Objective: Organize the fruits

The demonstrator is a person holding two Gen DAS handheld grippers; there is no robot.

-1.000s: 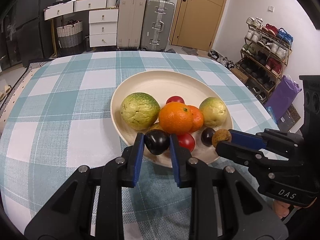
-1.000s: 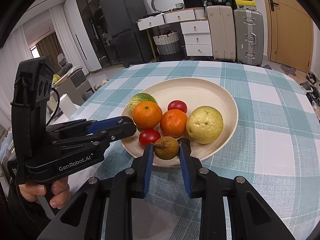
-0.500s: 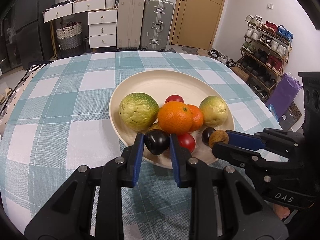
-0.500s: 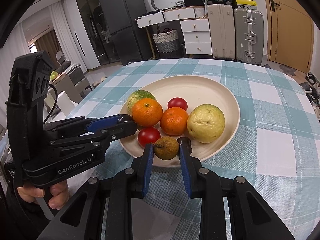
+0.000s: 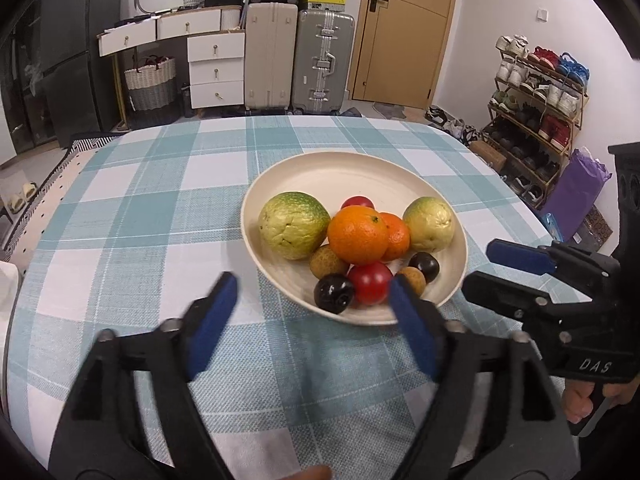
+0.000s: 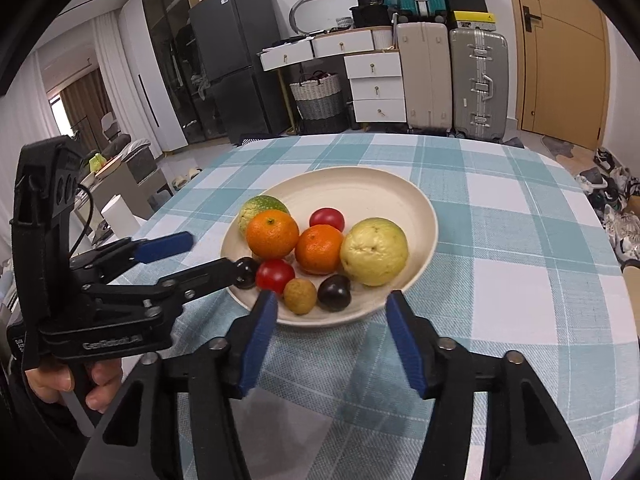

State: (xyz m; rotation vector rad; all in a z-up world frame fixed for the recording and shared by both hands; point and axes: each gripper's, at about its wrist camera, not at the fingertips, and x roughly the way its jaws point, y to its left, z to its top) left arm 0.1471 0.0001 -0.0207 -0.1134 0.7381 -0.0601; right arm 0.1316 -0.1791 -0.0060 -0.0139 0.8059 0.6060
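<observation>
A cream plate point(image 5: 344, 172) point(image 6: 360, 184) on the checked tablecloth holds two green guavas point(image 5: 293, 230), two oranges point(image 5: 357, 234), red tomatoes point(image 5: 370, 282), two dark plums point(image 5: 334, 293) point(image 6: 334, 292) and two brown longans point(image 6: 300, 295). My left gripper point(image 5: 312, 300) is open and empty just in front of the plate's near rim, with the dark plum lying in the plate between its fingers' line. My right gripper point(image 6: 330, 318) is open and empty at the plate's near rim, the brown longan point(image 5: 412, 280) lying in the plate ahead of it.
The round table with teal checked cloth point(image 5: 160, 208) drops off at its edges. Suitcases point(image 5: 296, 56), white drawers point(image 5: 216, 68) and a door stand behind; a shoe rack point(image 5: 536, 92) is at the right. A fridge point(image 6: 228, 64) stands at the back left.
Both grippers have opened and pulled back a little. The dark plum left the left gripper and the brown longan left the right gripper; both now lie in the plate.
</observation>
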